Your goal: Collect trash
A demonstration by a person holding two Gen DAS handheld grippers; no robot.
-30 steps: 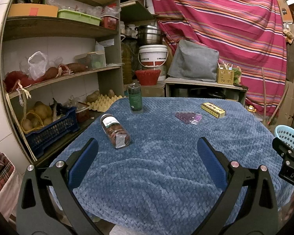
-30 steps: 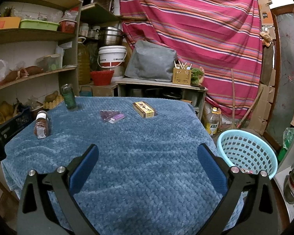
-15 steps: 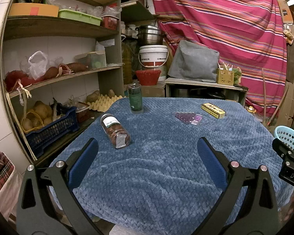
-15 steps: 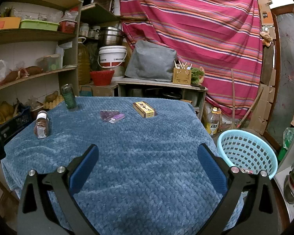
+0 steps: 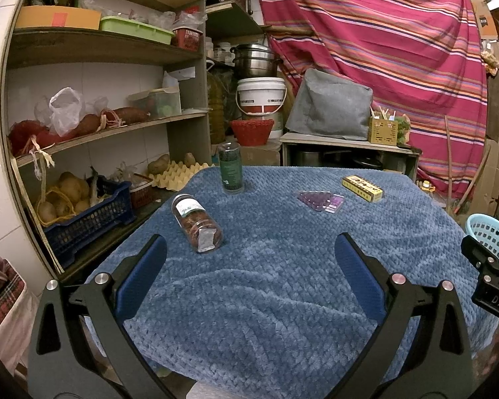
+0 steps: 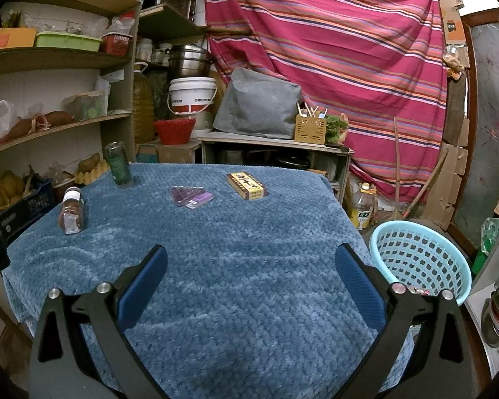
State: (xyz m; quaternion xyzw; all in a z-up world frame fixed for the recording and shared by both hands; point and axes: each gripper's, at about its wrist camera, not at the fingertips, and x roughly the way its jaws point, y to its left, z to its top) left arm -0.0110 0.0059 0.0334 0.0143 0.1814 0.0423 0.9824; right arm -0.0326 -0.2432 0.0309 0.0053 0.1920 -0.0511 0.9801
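Both grippers hang over the near edge of the counter (image 6: 249, 232), which is draped in a blue cloth. Left gripper (image 5: 249, 256): spread wide, nothing between the pads. Right gripper (image 6: 249, 259): the same.

Count on the counter, right wrist view:
- jars: two. One lies on its side (image 6: 71, 211) at 10 o'clock near the left edge; a green one (image 6: 118, 164) stands upright at 11 o'clock.
- purple packet (image 6: 191, 196): one, flat, at 12 o'clock.
- yellow box (image 6: 247, 186): one, just right of the packet and apart from it.

Basket (image 6: 419, 259): one, light blue, on the floor at 3 o'clock off the counter's right edge. Something small lies inside near its near rim; I cannot tell what.

Risks, as I judge them:
- The lying jar is round and smooth. A nudge from a pad could roll it off the left edge, which is close by.
- The green jar is tall and narrow. An off-centre pinch may tip it.
- The packet is thin on soft pile. The pads may catch cloth instead and drag the other things.
- The basket sits low and off the counter, so a release from too far out may miss the rim.
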